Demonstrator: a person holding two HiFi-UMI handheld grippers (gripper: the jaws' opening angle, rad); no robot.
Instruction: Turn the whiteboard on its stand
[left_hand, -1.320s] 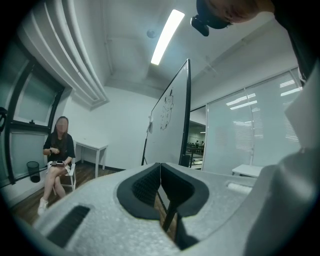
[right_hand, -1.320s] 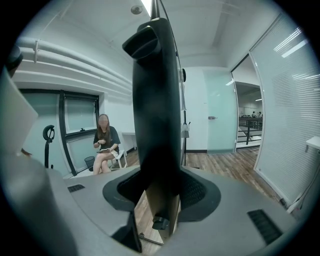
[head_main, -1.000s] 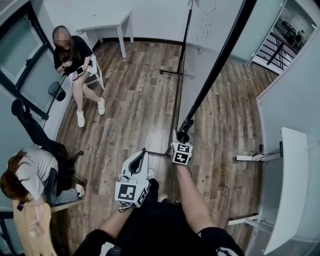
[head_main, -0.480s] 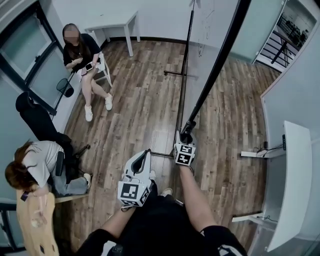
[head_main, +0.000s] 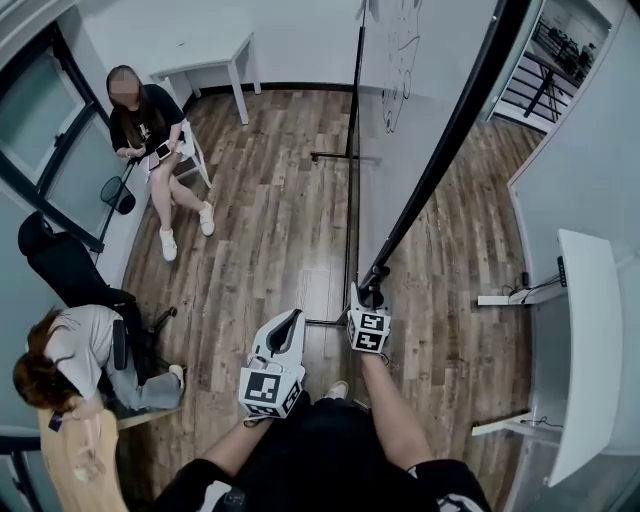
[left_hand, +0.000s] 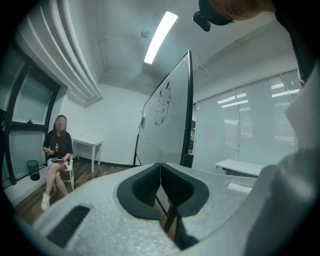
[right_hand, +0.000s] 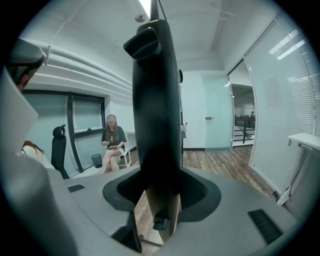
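Whiteboard (head_main: 405, 120) edge gripped in right tool (head_main: 371, 287); left tool (head_main: 288, 320) closed, empty, nearby.

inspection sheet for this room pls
surface: wood floor, stand resting on it
job's things: whiteboard upright on its stand
clutter: nothing seen
grippers: right gripper shut on the whiteboard's dark frame edge; left gripper shut, empty, apart from the board
cables: cable on the floor by the white desk
surroundings: two seated people, white table, black chair, bin
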